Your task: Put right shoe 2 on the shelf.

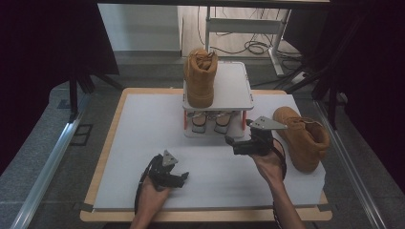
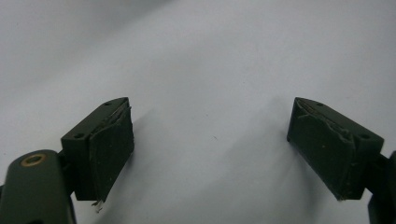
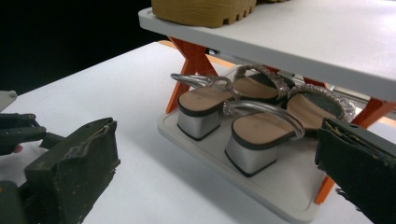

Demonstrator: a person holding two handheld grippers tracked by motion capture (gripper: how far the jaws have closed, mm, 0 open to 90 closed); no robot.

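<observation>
A white two-shelf shoe rack point(image 1: 234, 86) stands at the back middle of the table. A tan boot point(image 1: 200, 78) stands upright on the left of its top shelf point(image 3: 327, 42); its sole point(image 3: 205, 11) shows in the right gripper view. A pair of silver heeled sandals point(image 3: 243, 107) sits on the lower tray point(image 3: 261, 196). A second tan boot point(image 1: 305, 138) lies on the table at the right. My right gripper point(image 1: 230, 142) is open and empty just in front of the rack, its jaws toward the sandals point(image 1: 210, 121). My left gripper point(image 1: 183, 177) is open over bare table near the front.
The white tabletop point(image 1: 143, 143) has a wooden rim, and its front edge lies close to both hands. Orange crossed legs point(image 3: 194, 60) hold up the rack's top shelf. Grey floor, a metal rail point(image 1: 47, 162) and cables point(image 1: 258, 47) surround the table.
</observation>
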